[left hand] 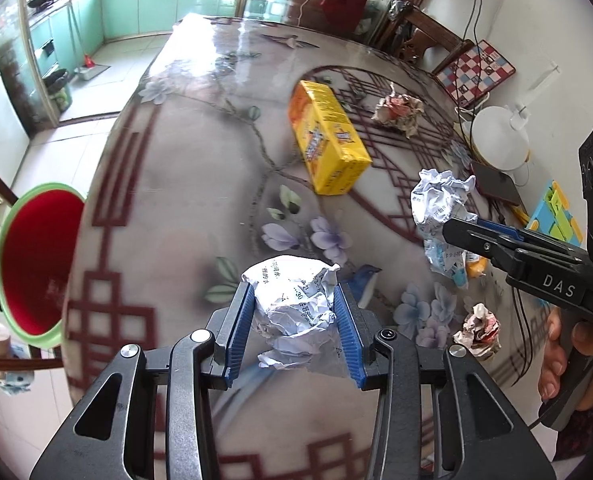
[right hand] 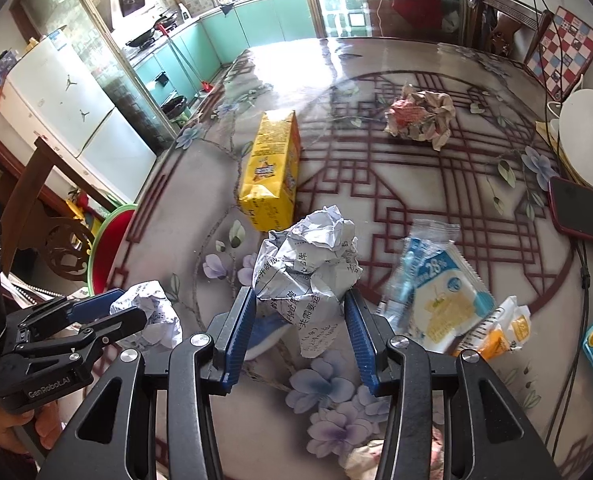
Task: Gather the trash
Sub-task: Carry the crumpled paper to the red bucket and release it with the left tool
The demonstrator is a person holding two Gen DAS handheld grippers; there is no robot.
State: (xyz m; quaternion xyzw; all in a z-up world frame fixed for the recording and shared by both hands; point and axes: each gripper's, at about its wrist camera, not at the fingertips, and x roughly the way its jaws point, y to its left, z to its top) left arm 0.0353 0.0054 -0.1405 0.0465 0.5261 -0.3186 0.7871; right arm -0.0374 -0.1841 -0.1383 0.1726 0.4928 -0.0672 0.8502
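Left gripper [left hand: 294,306] jaws clamped on a crumpled paper ball [left hand: 296,312], right gripper [right hand: 298,312] jaws gripping another white printed paper wad [right hand: 308,264]

Bright daylight pours from the far kitchen window, throwing white glare across the glossy floral-patterned table [left hand: 216,64]. Fisheye edges bend and darken; focus stays mostly sharp.

Red phone [right hand: 584,212] cut by right edge; snack wrapper [right hand: 428,280] motion-blurred; red bin [left hand: 36,260] partly behind table edge.
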